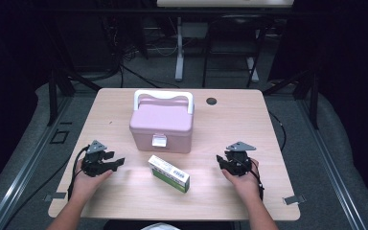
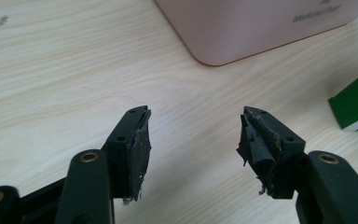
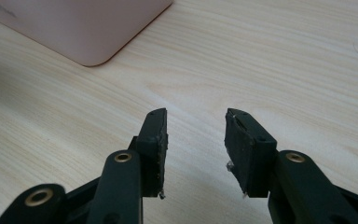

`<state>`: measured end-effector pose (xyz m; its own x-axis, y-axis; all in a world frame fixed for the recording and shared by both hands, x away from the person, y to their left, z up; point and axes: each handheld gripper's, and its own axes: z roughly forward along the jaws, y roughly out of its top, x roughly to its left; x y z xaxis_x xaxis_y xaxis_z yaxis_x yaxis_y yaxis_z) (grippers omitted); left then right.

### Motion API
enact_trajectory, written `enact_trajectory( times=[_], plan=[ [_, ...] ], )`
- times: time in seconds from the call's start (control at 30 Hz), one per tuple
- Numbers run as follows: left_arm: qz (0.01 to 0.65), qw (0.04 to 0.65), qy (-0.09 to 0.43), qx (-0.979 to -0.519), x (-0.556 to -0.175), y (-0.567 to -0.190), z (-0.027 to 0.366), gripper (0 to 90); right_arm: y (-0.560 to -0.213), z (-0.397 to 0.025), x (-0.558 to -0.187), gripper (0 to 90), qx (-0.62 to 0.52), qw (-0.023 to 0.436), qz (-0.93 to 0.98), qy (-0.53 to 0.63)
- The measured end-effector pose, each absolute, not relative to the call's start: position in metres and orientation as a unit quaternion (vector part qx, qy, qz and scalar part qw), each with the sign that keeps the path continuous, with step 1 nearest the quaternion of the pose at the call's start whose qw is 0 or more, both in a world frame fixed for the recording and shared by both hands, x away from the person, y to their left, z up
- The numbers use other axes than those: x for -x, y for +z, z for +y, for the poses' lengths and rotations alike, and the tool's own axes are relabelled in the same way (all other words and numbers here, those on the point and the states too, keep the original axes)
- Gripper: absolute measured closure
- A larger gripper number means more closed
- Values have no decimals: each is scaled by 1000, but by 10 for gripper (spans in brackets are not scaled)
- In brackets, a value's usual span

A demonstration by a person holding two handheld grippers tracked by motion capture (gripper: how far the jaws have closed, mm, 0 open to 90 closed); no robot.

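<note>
Green-and-white carton (image 1: 169, 173) on the table between left tool (image 1: 117, 162) and right tool (image 1: 220, 160) (both spread apart, empty).

Light wood table (image 1: 249, 124), round grommet hole (image 1: 212, 101) upper centre. Pink case (image 1: 162, 123) stands at centre; green-and-white carton (image 1: 169, 173) lies just below it. My grippers rest lower left and lower right

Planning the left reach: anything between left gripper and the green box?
Nothing: bare table between left gripper and green box, per high view.
</note>
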<state>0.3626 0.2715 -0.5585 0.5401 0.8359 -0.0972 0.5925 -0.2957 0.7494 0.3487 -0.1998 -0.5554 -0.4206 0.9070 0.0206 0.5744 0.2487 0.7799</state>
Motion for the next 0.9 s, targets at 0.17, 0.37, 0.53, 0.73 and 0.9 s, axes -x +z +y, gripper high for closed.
enact_trajectory(
  times=[0.17,0.37,0.53,0.73,0.9],
  plan=[
    [441,387,164,-793,-364,-559,265,444,-555,-206,-348,586,-504,204,747,383],
    [430,387,160,-799,-360,-557,262,493,-555,-207,-348,591,-511,180,742,395],
    [433,389,155,-798,-357,-555,261,504,-554,-203,-345,586,-507,179,746,392],
    [432,388,155,-799,-355,-554,261,506,-551,-199,-342,591,-491,164,754,404],
    [432,389,155,-799,-353,-553,261,511,-548,-194,-340,593,-475,162,765,404]
  ],
)
